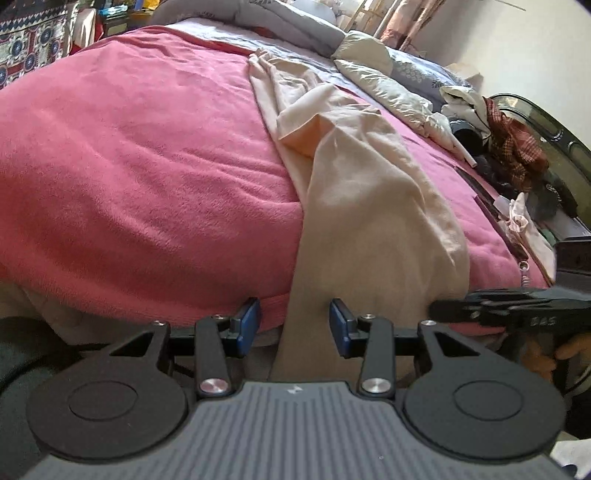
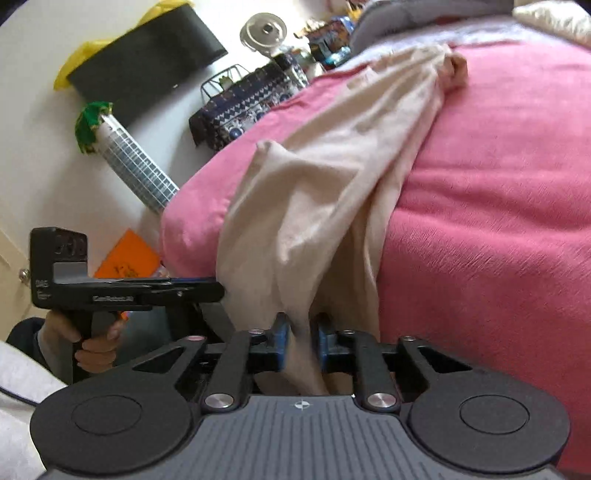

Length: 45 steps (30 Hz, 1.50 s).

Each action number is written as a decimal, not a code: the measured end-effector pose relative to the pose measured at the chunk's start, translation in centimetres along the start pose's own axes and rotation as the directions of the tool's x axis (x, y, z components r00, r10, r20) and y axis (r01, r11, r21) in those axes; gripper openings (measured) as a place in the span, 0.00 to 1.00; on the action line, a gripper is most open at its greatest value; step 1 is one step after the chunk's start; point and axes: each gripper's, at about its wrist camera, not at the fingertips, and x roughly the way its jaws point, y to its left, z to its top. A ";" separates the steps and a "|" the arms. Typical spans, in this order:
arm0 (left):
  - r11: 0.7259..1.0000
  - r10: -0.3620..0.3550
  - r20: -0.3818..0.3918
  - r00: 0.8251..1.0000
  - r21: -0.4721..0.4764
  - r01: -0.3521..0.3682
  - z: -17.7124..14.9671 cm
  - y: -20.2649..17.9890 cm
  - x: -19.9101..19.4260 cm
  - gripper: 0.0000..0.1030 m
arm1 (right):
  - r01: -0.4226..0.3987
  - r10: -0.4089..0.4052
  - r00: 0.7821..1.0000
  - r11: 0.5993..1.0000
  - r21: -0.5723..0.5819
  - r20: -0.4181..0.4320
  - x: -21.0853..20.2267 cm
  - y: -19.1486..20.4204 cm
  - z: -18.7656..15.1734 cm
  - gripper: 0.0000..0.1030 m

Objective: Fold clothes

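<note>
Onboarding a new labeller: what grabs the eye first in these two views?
The pink blanket covering the bed fills both views. A long beige garment lies along it and hangs over the near edge. There the right gripper has its blue pads closing on the hanging cloth, while the left gripper stands open around it.

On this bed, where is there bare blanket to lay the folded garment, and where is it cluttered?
Free: the wide pink blanket between the beige garment and the bed's left edge, and a narrower strip between the garment and the headboard. Crowded: clothes and small items piled along the headboard, and the duvet at the far end.
</note>
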 end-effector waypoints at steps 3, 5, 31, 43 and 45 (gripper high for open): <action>1.000 0.013 -0.024 1.000 0.017 -0.012 -0.1 -0.1 0.2 0.47 | 0.028 -0.030 0.999 0.999 -0.029 -0.040 1.0 0.7 -0.2 0.14; 0.999 0.018 -0.026 1.000 0.027 -0.017 -0.2 -0.2 0.0 0.47 | 0.022 -0.024 0.999 0.999 -0.041 -0.041 0.4 1.3 -0.3 0.06; 0.988 -0.151 0.179 0.972 0.062 0.142 4.2 -1.3 -2.4 0.58 | -0.128 0.134 0.990 0.985 0.120 -0.046 -1.6 -0.2 -1.2 0.08; 0.975 0.037 0.096 0.995 0.214 -0.057 3.6 -4.0 2.4 0.59 | 0.148 -0.203 0.940 0.967 -0.208 -0.273 0.5 1.5 -4.1 0.16; 0.964 0.041 0.112 0.993 0.258 -0.069 3.0 -4.2 2.3 0.60 | 0.152 -0.199 0.955 0.965 -0.213 -0.220 -1.4 1.9 -2.7 0.24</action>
